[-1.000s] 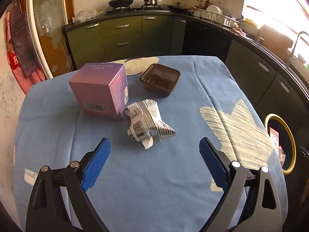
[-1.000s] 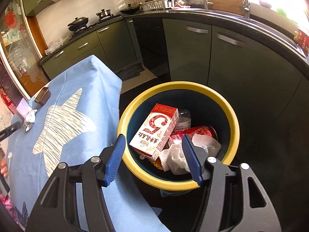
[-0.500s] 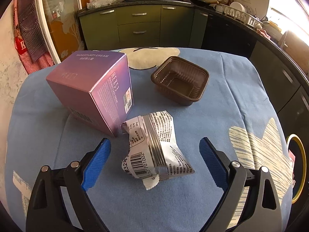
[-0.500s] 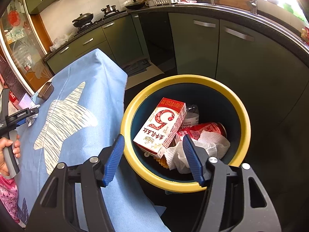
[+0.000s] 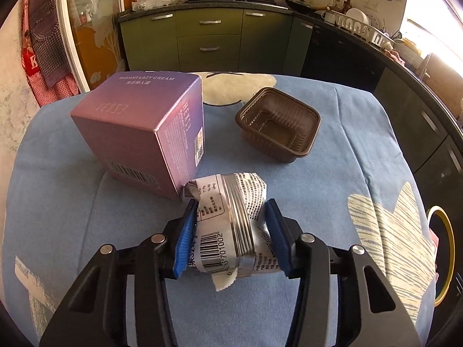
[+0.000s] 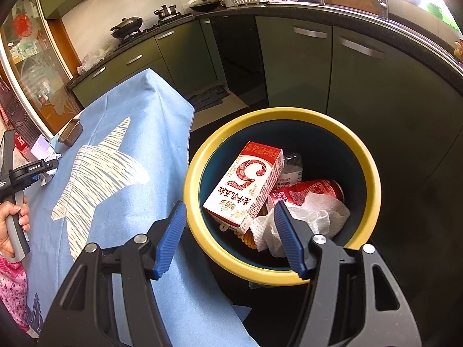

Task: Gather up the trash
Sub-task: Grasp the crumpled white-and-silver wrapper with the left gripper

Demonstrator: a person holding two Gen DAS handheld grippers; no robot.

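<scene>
Your left hand-held gripper (image 5: 231, 231) has just been closing and its blue pads now pinch the crumpled snack wrapper (image 5: 228, 219) across its middle, on the blue-clothed table (image 5: 318, 188) just beside the purple cream box (image 5: 144, 133). The wrapper is light, thin, crinkly film, likely slippery; it squashes, so keep the grip on the bunched centre, not the loose torn tail. Brown plastic tray (image 5: 277, 130) waits behind. Your right hand-held gripper (image 6: 228, 234) hangs half-open and empty over the yellow-rimmed bin (image 6: 373, 179).
</scene>
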